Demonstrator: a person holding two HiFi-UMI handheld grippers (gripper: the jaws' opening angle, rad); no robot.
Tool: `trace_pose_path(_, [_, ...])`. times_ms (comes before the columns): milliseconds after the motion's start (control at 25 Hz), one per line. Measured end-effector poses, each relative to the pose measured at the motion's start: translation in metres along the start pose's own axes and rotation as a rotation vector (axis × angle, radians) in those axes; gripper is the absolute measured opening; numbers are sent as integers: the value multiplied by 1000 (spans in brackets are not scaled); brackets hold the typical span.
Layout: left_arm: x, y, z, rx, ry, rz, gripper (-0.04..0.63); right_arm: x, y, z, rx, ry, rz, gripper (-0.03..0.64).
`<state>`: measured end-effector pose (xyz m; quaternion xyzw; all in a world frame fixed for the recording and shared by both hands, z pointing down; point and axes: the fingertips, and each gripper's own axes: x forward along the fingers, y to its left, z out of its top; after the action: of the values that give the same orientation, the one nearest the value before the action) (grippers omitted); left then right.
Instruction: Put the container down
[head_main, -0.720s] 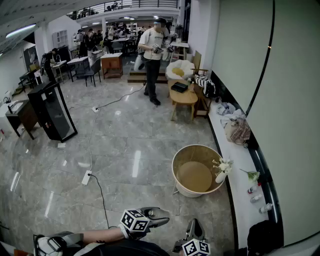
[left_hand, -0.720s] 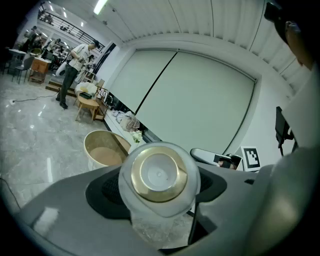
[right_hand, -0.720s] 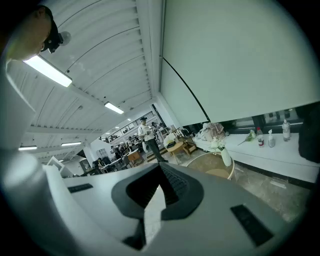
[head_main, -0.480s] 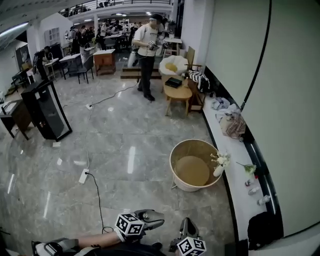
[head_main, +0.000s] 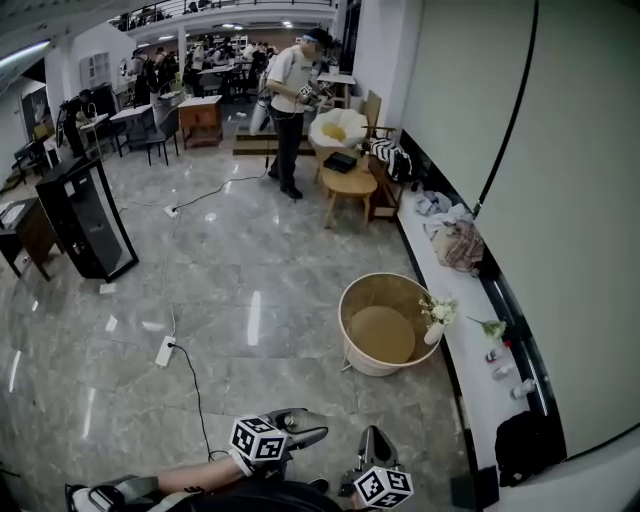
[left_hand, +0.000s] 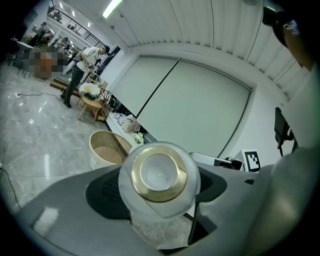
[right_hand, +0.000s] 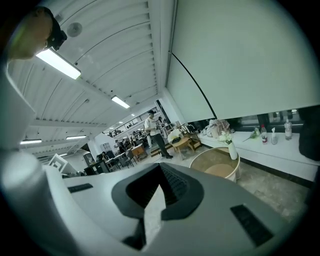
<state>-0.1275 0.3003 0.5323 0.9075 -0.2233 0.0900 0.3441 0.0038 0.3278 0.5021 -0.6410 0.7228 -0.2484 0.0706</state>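
Looking along the right gripper (right_hand: 160, 168), jaws pressed together, toward a big round tub (right_hand: 218, 170) on the floor (right_hand: 270, 194), a white vase (right_hand: 232, 151) just beside it, a person (right_hand: 152, 126) standing far behind.

The floor (head_main: 260, 270) is shiny grey stone, with a white power strip (head_main: 166, 351) lying on it. A plain white wall (head_main: 580, 180) runs down the right side, with a long white ledge (head_main: 470, 345) at its foot and a big round tub (head_main: 372, 364) beside it. Far off stand a round wooden table (head_main: 350, 185), a black cabinet (head_main: 85, 215) and desks (head_main: 200, 108) under long ceiling lights (right_hand: 57, 63).
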Motion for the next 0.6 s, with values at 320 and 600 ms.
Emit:
trace_pose_path(320, [-17,20,20,31,-30,-18,341,12,20,7,-13,-33,-45,6])
trace_pose_path(600, [-29,59,32,29,-39,-32,341,30,35,-8,-20,4,-96,7])
